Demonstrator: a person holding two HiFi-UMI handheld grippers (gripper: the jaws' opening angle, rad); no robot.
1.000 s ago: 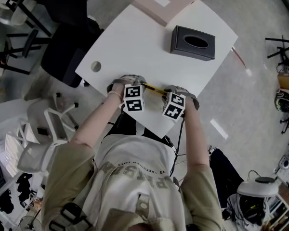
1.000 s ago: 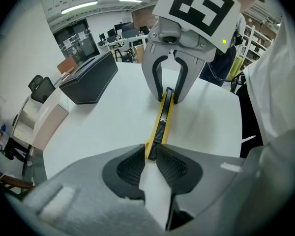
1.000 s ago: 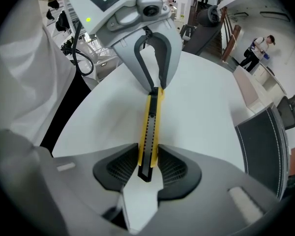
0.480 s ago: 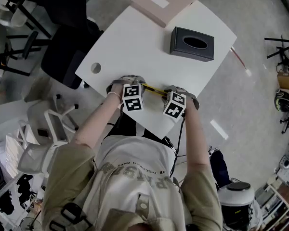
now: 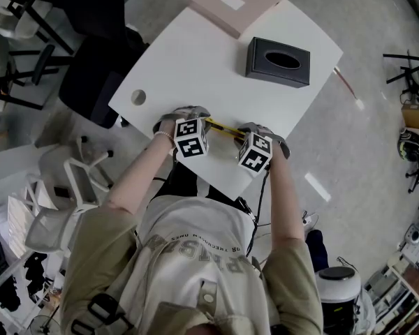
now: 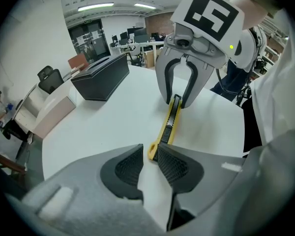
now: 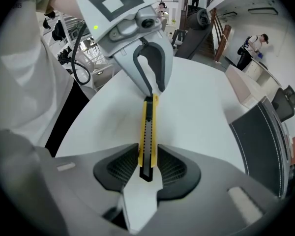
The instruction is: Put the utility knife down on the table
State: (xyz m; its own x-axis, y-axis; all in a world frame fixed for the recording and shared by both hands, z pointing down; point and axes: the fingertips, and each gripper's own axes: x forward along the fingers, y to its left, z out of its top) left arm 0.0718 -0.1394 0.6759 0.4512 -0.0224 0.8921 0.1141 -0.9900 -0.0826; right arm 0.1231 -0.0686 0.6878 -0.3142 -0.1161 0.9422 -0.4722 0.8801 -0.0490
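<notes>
The utility knife [image 7: 147, 132] stretches between the two grippers, low over the near edge of the white table [image 5: 195, 54]; I can't tell whether it rests on the surface. The right gripper [image 7: 147, 154] has its ribbed pads pressed on both sides of the knife's black blade end, so that end is firmly clamped. At the other end, the left gripper [image 6: 150, 151] has just been opening. Its pads stand a little apart with the yellow tail of the knife between the tips, and a thin gap shows at one pad. Both grippers point steeply down and face each other along the knife.

Compared with a second ago, the knife and both hands sit at the same spot on the table edge. The marker cube on the left gripper has rolled slightly, so its faces show at a new angle. On the floor behind the person's right side, a white drum-shaped thing with a dark lid [image 5: 339, 288] has shifted toward the person.

Beyond the left gripper, off to its outer side, is a round cable hole [image 5: 138, 97] in the tabletop. Farther out, past the right gripper and well apart from the knife, stands a black tissue box [image 5: 279, 62]. A flat pink box [image 5: 237, 4] lies at the far edge. A black office chair [image 5: 98, 75] stands beside the table on the left gripper's side.
</notes>
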